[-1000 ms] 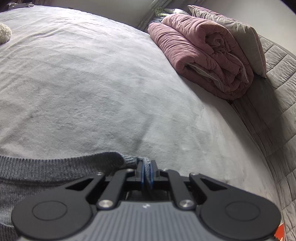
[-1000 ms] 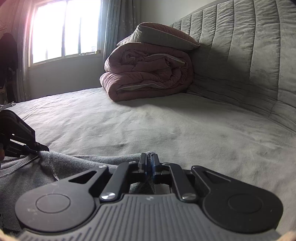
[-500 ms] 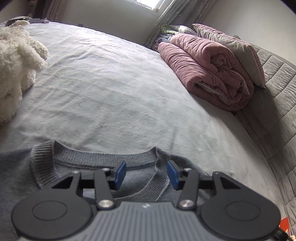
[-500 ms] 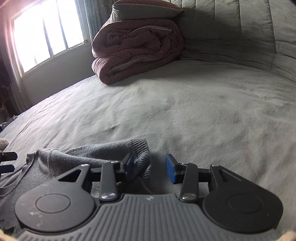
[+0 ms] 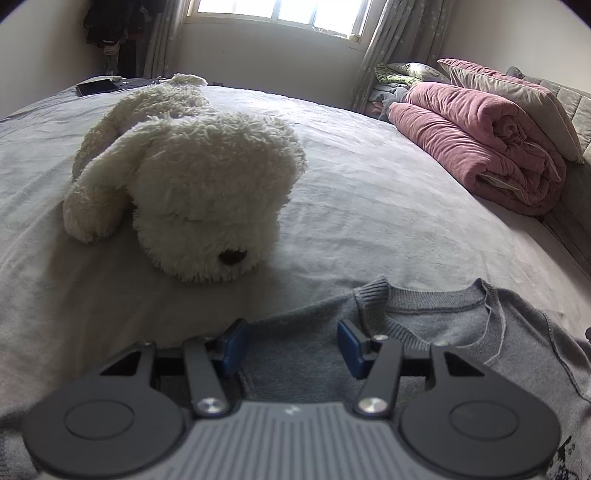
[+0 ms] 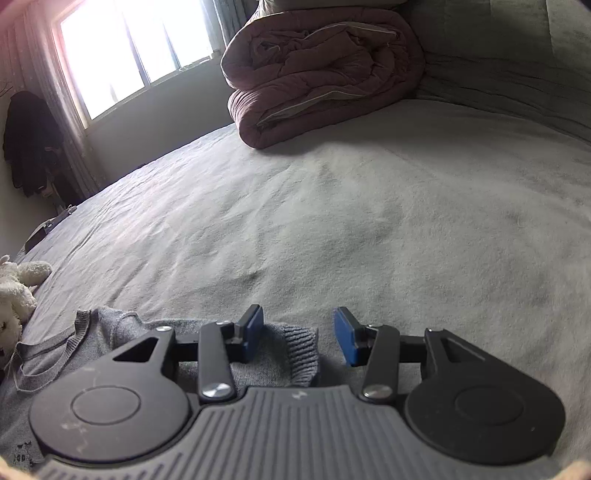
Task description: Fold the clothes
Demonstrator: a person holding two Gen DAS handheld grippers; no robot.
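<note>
The grey sweater (image 5: 436, 343) lies flat on the bed (image 5: 369, 206), in the lower right of the left wrist frame, with its ribbed collar turned toward the window (image 5: 280, 11). The left claw (image 5: 291, 345) is at the bottom centre of that frame, above the shoulder part of the sweater just left of the collar. Its jaws are opening, and the blue pads (image 5: 351, 349) stand apart and press on nothing; only flat cloth shows between them. A white plush dog (image 5: 199, 192) lies on the bed in the left half of the frame, near the sweater but not touching it. A rolled pink quilt (image 5: 480, 144) is at the upper right, with a pillow (image 5: 517, 99) on it. In the right wrist frame the sweater (image 6: 110, 339) fills the lower left, and its ribbed cuff (image 6: 303, 350) lies between the pads of the right claw (image 6: 299, 336), closer to the left pad. These jaws are also opening, and the pads do not squeeze the cuff. The quilt (image 6: 325, 70) is at the top centre, and the dog (image 6: 14, 291) is at the left edge.
</note>
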